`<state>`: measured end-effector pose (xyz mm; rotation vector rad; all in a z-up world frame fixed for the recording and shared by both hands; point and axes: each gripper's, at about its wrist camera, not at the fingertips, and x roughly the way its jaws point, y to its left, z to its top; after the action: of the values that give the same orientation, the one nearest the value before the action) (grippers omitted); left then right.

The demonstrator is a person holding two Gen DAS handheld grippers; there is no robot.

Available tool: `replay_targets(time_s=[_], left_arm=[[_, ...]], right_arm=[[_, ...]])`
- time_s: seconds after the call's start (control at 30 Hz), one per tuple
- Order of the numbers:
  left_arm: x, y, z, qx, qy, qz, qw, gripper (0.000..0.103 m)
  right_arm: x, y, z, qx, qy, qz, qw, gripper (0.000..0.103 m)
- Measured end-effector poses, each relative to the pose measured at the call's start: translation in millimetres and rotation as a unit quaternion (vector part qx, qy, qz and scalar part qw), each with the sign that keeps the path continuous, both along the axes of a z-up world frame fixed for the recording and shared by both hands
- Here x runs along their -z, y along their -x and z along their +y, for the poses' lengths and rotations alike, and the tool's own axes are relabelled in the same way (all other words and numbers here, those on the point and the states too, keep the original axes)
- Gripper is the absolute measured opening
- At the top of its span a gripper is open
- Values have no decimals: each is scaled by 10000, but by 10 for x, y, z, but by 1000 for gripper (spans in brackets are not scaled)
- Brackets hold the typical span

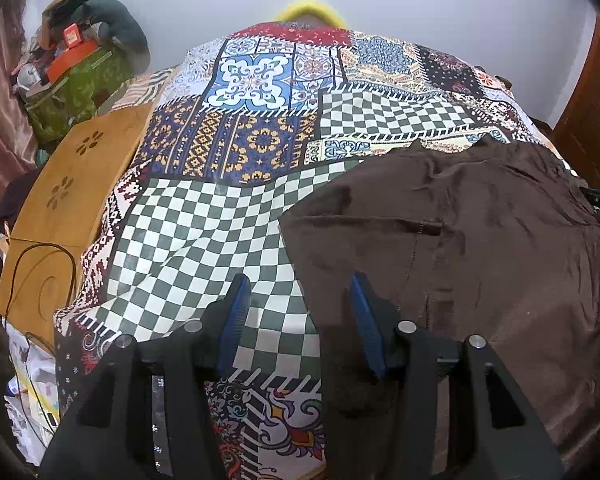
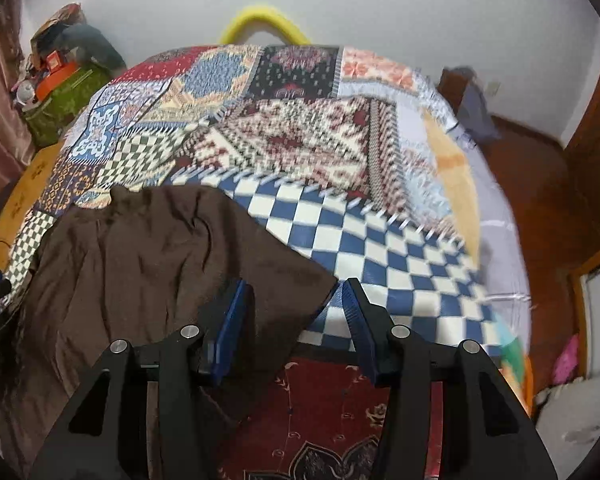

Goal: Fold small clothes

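A brown garment [image 1: 460, 248] is seen spread on a bed covered by a patchwork bedspread [image 1: 204, 220], with both claws held above its near edge and tilted downward. In the left wrist view the left claw [image 1: 298, 320] is released, nothing lying between its blue pads; the garment's left edge runs under the right-hand pad, so the cloth lies from about 12 to 3 o'clock of this claw. In the right wrist view the right claw [image 2: 292, 320] is also released: its pads stand apart, and a corner of the garment [image 2: 148, 264] lies between them without being pressed, the bulk of the cloth extending toward 10 o'clock. The garment's long axis is judged to run across the bed, from one claw to the other. The right claw is judged the nearer to a graspable corner, so the coming fold probably turns on that corner being carried toward 9 o'clock, over the body of the cloth.
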<state>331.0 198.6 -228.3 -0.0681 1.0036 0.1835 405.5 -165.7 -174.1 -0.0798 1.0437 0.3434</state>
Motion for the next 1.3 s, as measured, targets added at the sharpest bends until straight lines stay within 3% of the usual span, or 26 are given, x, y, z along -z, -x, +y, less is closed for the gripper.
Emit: replay_targets(time_s=[0.07,0.13,0.2,0.47,0.67,0.87,1.07,1.23,1.3], left_arm=[[31,-18,-18,11,-10,33,10000,51],[50,-27,-42,27,-23,59,10000,51],[49,-26,-68,44,-32,58,10000,51],[-107,63,-142,131,-120,-82,9998,51],[-234,144,-117,87,8,-234,9997,51],[-242,220,-45,54,27,-243,9997,51],[-163,277,63,-24,30,-134,9999,51],[-161,310,139,-129,82,-144,9998,51],[-184,313,180,-193,127,-182,9996,51]], right_arm=[[20,34,33,-114,-19,-80,9999,31],[9,55,67,-219,-108,-98,9997,9],[-27,65,81,-207,-215,-109,9995,8],[-431,242,117,-324,-441,-514,9972,8],[-805,451,441,-861,-617,-756,9915,8],[-632,500,940,-1340,-650,-462,9878,8],[-184,535,1394,-1803,-604,529,9803,15],[-356,594,1315,-1931,-767,348,9776,32],[-476,570,1205,-1823,-777,136,9801,34]])
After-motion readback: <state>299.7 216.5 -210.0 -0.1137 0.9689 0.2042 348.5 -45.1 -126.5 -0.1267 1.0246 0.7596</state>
